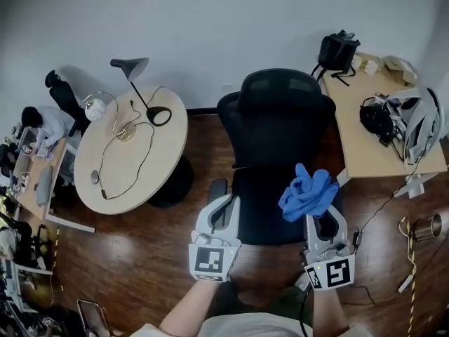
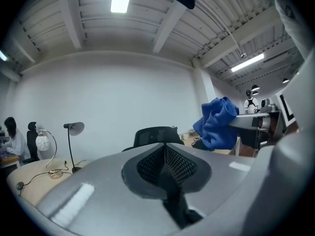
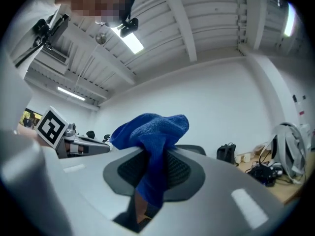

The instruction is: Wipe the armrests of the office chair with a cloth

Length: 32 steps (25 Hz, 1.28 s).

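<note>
Far left, a round tabletop (image 1: 161,156) carries a black desk lamp (image 1: 145,93) and a loose trailing cable (image 1: 116,161). Moving right, the left gripper (image 1: 224,206) is held level near the person, over the left edge of the seat. Its fingers are drawn together with nothing between them. Dead centre stands the black office chair (image 1: 277,118), its back to the far wall, with one armrest (image 1: 217,188) showing just beside the left gripper. Next, the blue cloth (image 1: 307,192) is bunched up above the right side of the seat, clear of the chair. The right gripper (image 1: 324,223) has its fingers clamped on it, a fold hanging down between them in the right gripper view. Far right, a rectangular tabletop (image 1: 365,156) carries a black bag (image 1: 338,50).
</note>
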Motion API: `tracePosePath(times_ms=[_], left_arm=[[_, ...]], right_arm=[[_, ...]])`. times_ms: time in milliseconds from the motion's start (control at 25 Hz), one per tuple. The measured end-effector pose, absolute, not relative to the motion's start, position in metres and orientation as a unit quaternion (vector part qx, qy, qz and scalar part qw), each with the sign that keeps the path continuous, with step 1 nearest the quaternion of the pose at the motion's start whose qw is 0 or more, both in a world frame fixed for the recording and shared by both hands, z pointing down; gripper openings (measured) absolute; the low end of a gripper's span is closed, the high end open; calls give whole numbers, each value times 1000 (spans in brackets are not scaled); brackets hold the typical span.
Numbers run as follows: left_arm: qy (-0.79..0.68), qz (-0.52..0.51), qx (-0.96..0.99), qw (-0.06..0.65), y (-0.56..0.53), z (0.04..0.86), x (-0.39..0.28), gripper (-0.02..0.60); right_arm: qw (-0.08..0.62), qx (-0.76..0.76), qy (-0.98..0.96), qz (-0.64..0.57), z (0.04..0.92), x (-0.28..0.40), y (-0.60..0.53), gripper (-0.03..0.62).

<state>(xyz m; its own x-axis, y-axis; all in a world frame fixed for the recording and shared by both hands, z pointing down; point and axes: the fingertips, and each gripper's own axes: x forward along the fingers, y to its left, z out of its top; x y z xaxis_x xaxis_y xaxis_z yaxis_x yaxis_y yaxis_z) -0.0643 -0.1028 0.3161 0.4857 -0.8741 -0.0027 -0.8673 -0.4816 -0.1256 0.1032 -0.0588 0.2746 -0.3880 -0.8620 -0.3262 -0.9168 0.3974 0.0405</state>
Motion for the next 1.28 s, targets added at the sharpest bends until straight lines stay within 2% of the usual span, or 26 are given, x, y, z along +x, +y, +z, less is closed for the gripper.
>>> tracePosePath(times_ms=[80, 160, 280, 440, 520, 600, 720, 840, 1040, 1160, 1280], left_arm=[[513, -24, -857, 37, -99, 316, -18, 77], [509, 20, -859, 51, -100, 304, 29, 77], [501, 33, -862, 66, -98, 292, 94, 77], [506, 23, -859, 71, -75, 296, 160, 77], [510, -11, -859, 37, -70, 315, 183, 77], [513, -5, -858, 40, -78, 331, 200, 77], [504, -2, -863, 41, -88, 364, 213, 77], [490, 1, -870, 59, -108, 396, 213, 74], [493, -75, -864, -69, -129, 491, 215, 69], [497, -91, -859, -78, -131, 531, 205, 69], [503, -104, -853, -88, -125, 560, 188, 69]], right_arm=[[108, -529, 835, 109, 276, 145, -52, 81], [65, -518, 847, 99, 284, 189, -44, 81], [36, -525, 846, 86, 292, 256, -30, 81], [95, -537, 833, 98, 284, 322, -13, 81], [59, -542, 835, 76, 308, 346, -15, 81], [45, -546, 834, 65, 331, 364, -22, 81], [42, -552, 831, 45, 374, 372, -42, 81], [-23, -566, 823, -45, 469, 370, -91, 81], [-120, -572, 801, -132, 612, 364, -248, 81], [-206, -543, 768, -271, 734, 357, -295, 81], [-257, -532, 748, -303, 777, 355, -318, 81]])
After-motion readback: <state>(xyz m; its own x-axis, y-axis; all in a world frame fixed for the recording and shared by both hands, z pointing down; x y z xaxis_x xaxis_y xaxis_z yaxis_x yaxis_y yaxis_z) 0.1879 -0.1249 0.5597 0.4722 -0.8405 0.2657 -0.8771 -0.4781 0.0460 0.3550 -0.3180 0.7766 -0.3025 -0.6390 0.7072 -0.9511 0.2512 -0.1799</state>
